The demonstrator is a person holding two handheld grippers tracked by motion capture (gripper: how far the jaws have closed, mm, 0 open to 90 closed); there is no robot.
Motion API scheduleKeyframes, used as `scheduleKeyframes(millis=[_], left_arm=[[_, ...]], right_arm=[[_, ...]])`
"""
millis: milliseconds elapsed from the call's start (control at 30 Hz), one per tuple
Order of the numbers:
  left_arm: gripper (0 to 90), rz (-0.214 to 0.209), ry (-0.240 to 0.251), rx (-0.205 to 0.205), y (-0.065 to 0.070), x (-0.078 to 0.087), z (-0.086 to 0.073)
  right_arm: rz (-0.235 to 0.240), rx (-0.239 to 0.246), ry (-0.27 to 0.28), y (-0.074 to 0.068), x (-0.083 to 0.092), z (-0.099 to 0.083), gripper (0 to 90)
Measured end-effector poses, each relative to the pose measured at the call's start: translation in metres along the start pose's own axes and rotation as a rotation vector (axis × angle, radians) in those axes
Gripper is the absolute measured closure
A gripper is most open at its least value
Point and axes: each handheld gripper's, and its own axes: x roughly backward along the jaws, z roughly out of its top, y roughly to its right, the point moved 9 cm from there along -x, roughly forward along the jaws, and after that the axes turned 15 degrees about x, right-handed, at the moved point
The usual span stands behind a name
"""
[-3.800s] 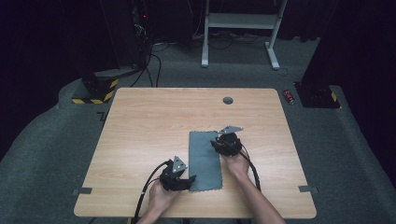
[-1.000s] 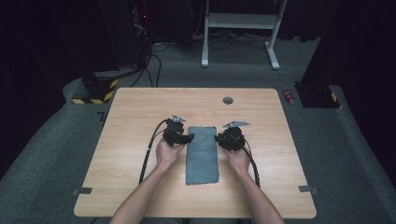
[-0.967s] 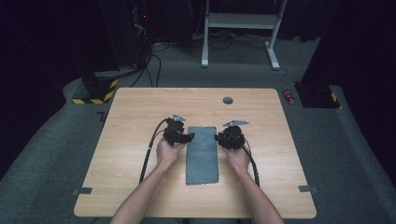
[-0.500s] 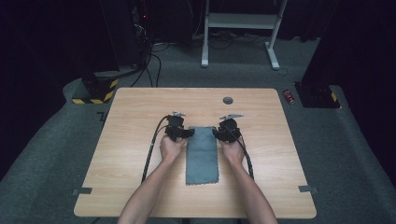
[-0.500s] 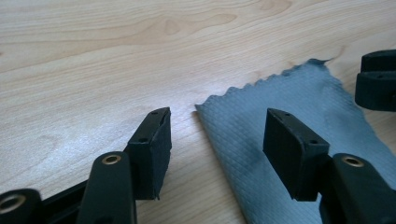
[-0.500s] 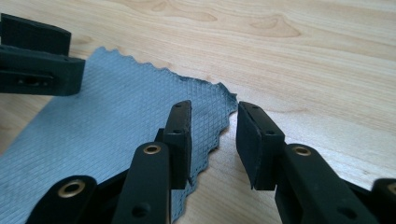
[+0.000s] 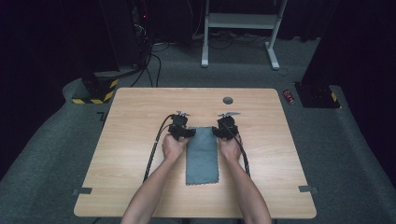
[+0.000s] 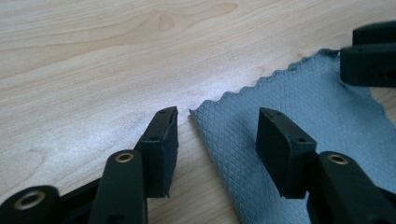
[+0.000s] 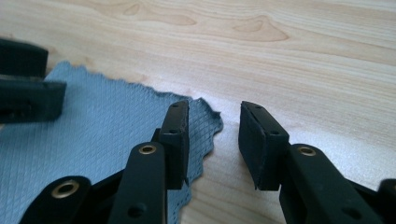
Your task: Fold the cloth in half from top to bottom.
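Wooden surface, grey cloth flat; left gripper and right gripper both apart at far corners. I'd pinch both corners evenly.

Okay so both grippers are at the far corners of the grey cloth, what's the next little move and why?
Probably close both grippers on the corners. The left gripper is open, its jaws astride the cloth's far left corner; the right gripper is open astride the far right corner. The cloth lies flat on the table, so each may need to dip slightly to catch the edge.
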Motion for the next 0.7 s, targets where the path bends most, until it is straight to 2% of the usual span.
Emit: scheduleKeyframes(millis=[100, 167, 200, 267, 367, 467, 600, 700], left_arm=[[53.8, 0.009, 0.002, -0.006, -0.001, 0.000, 0.000], [59.8, 0.015, 0.005, -0.027, -0.001, 0.000, 0.000], [62.0, 0.016, 0.006, -0.045, 0.001, 0.000, -0.001], [67.5, 0.013, 0.011, -0.055, 0.004, 0.000, -0.002], [75.0, -0.005, 0.006, -0.069, 0.005, 0.000, -0.003], [84.0, -0.046, -0.005, -0.046, 0.007, 0.000, -0.004], [88.1, -0.075, -0.017, -0.037, 0.005, 0.000, -0.003], [88.4, -0.118, -0.016, -0.012, 0.005, 0.006, -0.001]], right_arm=[[-0.021, 0.025, 0.001, 0.000, -0.002, 0.001, 63.5], [-0.033, 0.052, -0.002, -0.003, -0.003, 0.002, 65.0], [-0.036, 0.073, -0.002, -0.004, -0.003, 0.002, 66.8], [-0.041, 0.116, -0.006, -0.009, -0.004, 0.003, 73.4], [-0.025, 0.132, -0.005, -0.012, -0.004, 0.004, 81.8], [-0.027, 0.162, -0.018, -0.016, -0.004, 0.004, 87.3], [-0.011, 0.149, -0.025, -0.016, -0.002, 0.003, 88.2], [0.014, 0.126, -0.009, -0.015, 0.002, 0.003, 88.5]])
